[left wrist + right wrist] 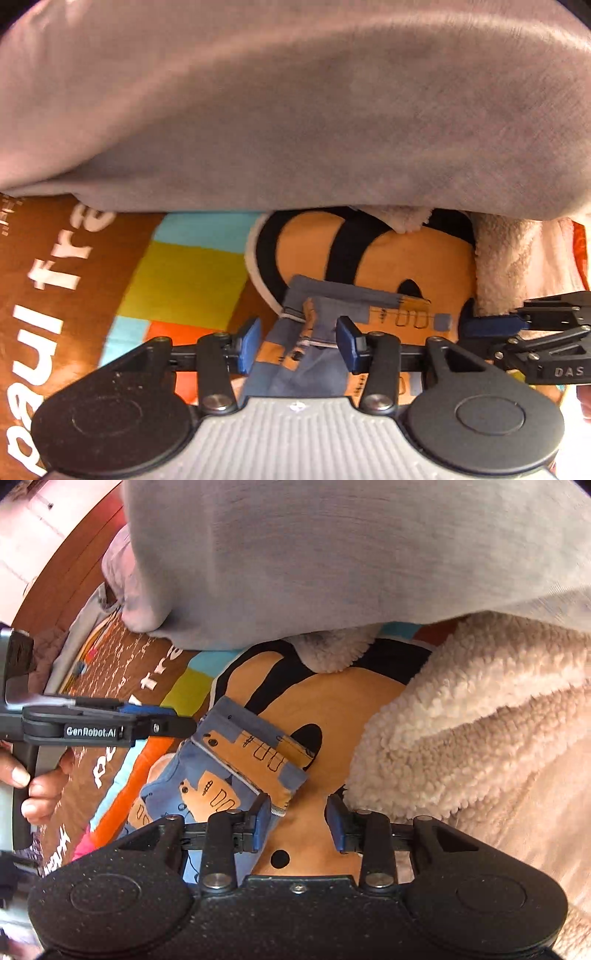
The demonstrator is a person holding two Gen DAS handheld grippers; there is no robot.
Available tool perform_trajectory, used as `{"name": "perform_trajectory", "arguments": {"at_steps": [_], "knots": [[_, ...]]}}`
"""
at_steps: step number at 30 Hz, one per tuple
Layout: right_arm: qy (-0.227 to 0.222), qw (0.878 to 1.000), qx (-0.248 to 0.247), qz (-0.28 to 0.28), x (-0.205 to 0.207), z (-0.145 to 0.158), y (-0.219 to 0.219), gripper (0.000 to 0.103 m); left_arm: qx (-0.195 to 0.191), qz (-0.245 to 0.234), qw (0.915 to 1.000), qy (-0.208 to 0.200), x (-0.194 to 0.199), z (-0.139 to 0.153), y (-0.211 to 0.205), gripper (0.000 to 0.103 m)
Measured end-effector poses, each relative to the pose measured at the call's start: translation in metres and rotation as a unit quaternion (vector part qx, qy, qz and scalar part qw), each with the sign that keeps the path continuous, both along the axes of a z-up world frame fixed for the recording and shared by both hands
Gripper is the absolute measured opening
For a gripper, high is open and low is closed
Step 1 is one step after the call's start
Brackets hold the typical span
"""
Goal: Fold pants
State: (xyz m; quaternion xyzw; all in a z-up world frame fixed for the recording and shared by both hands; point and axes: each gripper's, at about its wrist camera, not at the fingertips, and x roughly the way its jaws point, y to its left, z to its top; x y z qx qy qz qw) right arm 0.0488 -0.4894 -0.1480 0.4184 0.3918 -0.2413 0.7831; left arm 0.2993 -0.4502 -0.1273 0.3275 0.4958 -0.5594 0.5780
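Small blue pants (236, 771) with tan printed patches lie folded into a compact bundle on a patterned bedspread; they also show in the left wrist view (321, 332). My left gripper (298, 341) is open, its blue pads on either side of the bundle's edge. In the right wrist view the left gripper (162, 723) reaches in from the left, just beside the bundle. My right gripper (297, 823) is open at the bundle's right corner, its left pad touching the cloth. It shows at the right edge of the left wrist view (480, 325).
A large grey garment (295, 103) hangs over the top of both views (351, 554). A fluffy cream fleece (480, 738) lies to the right. The bedspread (177, 280) has a brown field, coloured squares and an orange-and-black figure. A wooden frame (74, 554) runs far left.
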Motion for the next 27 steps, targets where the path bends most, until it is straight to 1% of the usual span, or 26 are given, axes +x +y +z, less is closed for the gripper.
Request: {"name": "perform_trajectory", "arguments": {"at_steps": [2, 3, 4, 5, 6, 7, 8, 9, 10, 11, 12, 14, 16, 20, 24, 25, 26, 27], "knots": [[-0.005, 1.000, 0.006, -0.011, 0.000, -0.002, -0.001, 0.036, 0.016, -0.010, 0.9995, 0.025, -0.001, -0.006, -0.006, 0.050], [-0.006, 1.000, 0.007, -0.014, 0.000, -0.003, -0.002, 0.036, 0.024, -0.014, 0.9991, 0.033, -0.002, -0.010, -0.008, 0.048], [-0.008, 1.000, 0.009, -0.017, 0.001, -0.004, -0.002, 0.036, 0.036, -0.017, 0.9986, 0.035, -0.004, -0.015, -0.011, 0.042], [-0.010, 1.000, 0.012, -0.020, 0.002, -0.005, -0.002, 0.035, 0.045, -0.020, 0.9984, 0.029, -0.005, -0.018, -0.013, 0.035], [-0.013, 1.000, 0.014, -0.023, 0.003, -0.007, -0.001, 0.033, 0.045, -0.022, 0.9986, 0.017, -0.008, -0.019, -0.014, 0.019], [-0.015, 0.999, 0.014, -0.026, 0.004, -0.008, -0.001, 0.029, 0.041, -0.022, 0.9989, 0.003, -0.010, -0.019, -0.014, 0.016], [-0.016, 0.999, 0.013, -0.028, 0.004, -0.008, 0.000, 0.019, 0.037, -0.021, 0.9991, -0.002, -0.011, -0.018, -0.014, 0.015], [-0.017, 0.999, 0.012, -0.026, 0.005, -0.008, 0.000, 0.014, 0.031, -0.020, 0.9993, -0.005, -0.013, -0.015, -0.014, 0.013], [-0.017, 1.000, 0.011, -0.024, 0.006, -0.007, 0.001, 0.006, 0.021, -0.020, 0.9995, -0.012, -0.016, -0.010, -0.012, 0.011], [-0.020, 1.000, 0.005, -0.024, 0.006, -0.005, 0.003, 0.002, 0.011, -0.024, 0.9995, -0.018, -0.019, -0.005, -0.011, 0.011], [-0.024, 0.999, -0.002, -0.022, 0.005, -0.001, 0.004, 0.001, 0.003, -0.030, 0.9993, -0.024, -0.021, 0.000, -0.011, 0.011], [-0.027, 0.999, -0.023, -0.016, 0.005, 0.008, 0.006, 0.000, -0.009, -0.041, 0.9985, -0.036, -0.025, 0.009, -0.010, 0.010], [-0.030, 0.999, -0.037, -0.012, 0.006, 0.014, 0.006, 0.000, -0.010, -0.047, 0.9978, -0.047, -0.024, 0.013, -0.012, 0.010], [-0.022, 0.999, -0.043, -0.015, 0.008, 0.010, 0.001, 0.000, -0.004, -0.032, 0.9974, -0.064, -0.019, 0.004, -0.017, 0.011], [-0.015, 0.999, -0.044, -0.014, 0.011, 0.003, -0.006, 0.000, 0.002, -0.013, 0.9983, -0.057, -0.014, -0.006, -0.017, 0.011], [-0.018, 0.999, -0.034, -0.011, 0.010, 0.001, -0.008, 0.002, 0.002, -0.010, 0.9984, -0.055, -0.013, -0.009, -0.015, 0.012], [-0.023, 0.999, -0.021, -0.011, 0.009, 0.000, -0.009, 0.012, 0.002, -0.007, 0.9984, -0.055, -0.013, -0.010, -0.015, 0.012], [-0.028, 0.999, -0.013, -0.015, 0.008, -0.001, -0.009, 0.017, 0.001, -0.004, 0.9985, -0.054, -0.012, -0.011, -0.014, 0.012]]}}
